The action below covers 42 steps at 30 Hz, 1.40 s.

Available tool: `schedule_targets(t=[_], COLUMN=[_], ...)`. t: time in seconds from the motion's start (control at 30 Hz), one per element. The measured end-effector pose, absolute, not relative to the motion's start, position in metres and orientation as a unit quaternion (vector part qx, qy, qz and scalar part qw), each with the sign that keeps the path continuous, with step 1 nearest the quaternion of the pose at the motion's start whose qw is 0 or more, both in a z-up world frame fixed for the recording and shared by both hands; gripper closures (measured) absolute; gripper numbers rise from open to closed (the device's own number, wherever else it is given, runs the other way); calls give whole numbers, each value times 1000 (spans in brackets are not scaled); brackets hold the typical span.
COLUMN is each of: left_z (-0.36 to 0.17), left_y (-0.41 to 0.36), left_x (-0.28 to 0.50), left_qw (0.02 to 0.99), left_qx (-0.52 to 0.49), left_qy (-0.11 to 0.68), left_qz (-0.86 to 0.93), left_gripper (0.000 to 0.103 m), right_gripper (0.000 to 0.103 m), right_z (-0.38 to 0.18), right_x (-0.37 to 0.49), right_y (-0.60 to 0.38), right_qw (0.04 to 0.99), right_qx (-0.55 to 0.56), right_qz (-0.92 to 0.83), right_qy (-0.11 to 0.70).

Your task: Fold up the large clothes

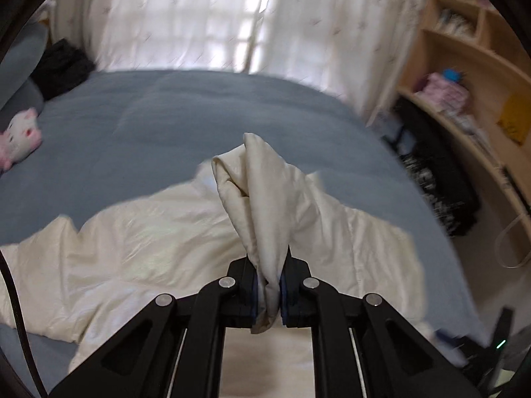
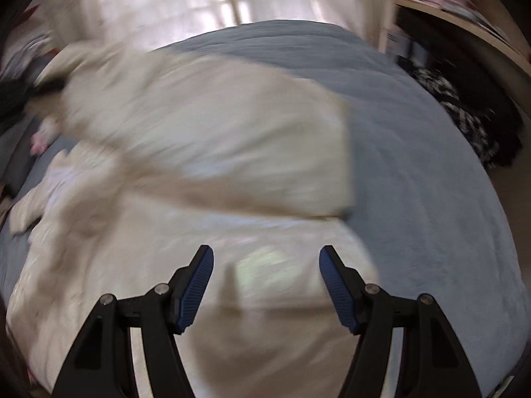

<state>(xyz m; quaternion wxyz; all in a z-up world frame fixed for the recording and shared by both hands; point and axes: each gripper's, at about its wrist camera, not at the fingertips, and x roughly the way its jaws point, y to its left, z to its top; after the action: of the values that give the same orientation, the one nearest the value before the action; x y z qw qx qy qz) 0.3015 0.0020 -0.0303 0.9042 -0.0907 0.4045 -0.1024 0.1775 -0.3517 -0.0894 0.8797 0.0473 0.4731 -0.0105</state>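
Left wrist view: the left gripper (image 1: 268,285) pinches a bunched fold of the cream garment (image 1: 139,242), which rises toward 12 o'clock from the jaws. The rest of the garment lies on the blue bed (image 1: 199,112), spreading from 9 to 3 o'clock. A plush toy (image 1: 20,139) sits at 9 o'clock.

Right wrist view: the right gripper (image 2: 265,285) is spread wide and holds nothing, with the garment (image 2: 199,152) just beyond it, blurred.

Judged step: carrying one edge over for a fold. The next move calls for the free gripper to take a matching edge.
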Motion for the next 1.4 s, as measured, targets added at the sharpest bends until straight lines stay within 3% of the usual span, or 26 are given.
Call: schedule_targets(t=[0.1,0.2,0.3,0.4,0.47,0.5,0.53,0.6,0.73,0.8,0.87,0.93,1.0,1.07,1.27,1.4], left_z=[-82,-131,-151,-153,-154,-153,-150,-146,-155,-169,-170,-168,-165,-164,-171,-174], left_y=[21,34,46,49,51,52,50,45,35,37,46,55,71,85,94,76], left_x=[320,325,325,329,333,334,335,332,331,334,332,332,334,336,357,372], left_qw=[875,851,848,842,838,839,842,854,862,851,847,842,834,831,823,825], left_qx=[-101,-123,-144,-160,-168,-166,-162,-141,-114,-115,-147,-170,-191,-213,-224,-214], left_qy=[465,507,508,512,517,516,512,498,491,509,508,508,514,509,516,516], left_qz=[-86,-62,-52,-50,-46,-43,-45,-53,-58,-49,-54,-60,-63,-66,-77,-84], left_gripper=[93,82,67,61,62,70,88,90,88,77,74,59,46,45,45,32], right_gripper=[37,37,37,37,37,40,47,66,68,64,59,56,41,31,26,26], right_z=[-102,-113,-120,-126,-128,-128,-127,-119,-124,-142,-138,-131,-121,-108,-92,-116], right_x=[198,218,237,247,248,251,250,246,240,243,241,239,235,234,272,323], right_y=[-371,-382,-386,-386,-383,-383,-381,-374,-376,-381,-388,-394,-402,-414,-458,-474], right_qw=[871,862,859,856,855,856,859,869,876,856,850,845,838,835,824,801], right_qx=[61,71,63,60,67,71,71,48,42,54,72,93,127,174,300,340], right_qz=[-24,-22,-17,-13,-12,-12,-7,-13,-32,-34,-29,-7,37,76,67,29], right_qy=[487,502,507,514,514,512,508,492,479,514,521,527,529,517,475,492])
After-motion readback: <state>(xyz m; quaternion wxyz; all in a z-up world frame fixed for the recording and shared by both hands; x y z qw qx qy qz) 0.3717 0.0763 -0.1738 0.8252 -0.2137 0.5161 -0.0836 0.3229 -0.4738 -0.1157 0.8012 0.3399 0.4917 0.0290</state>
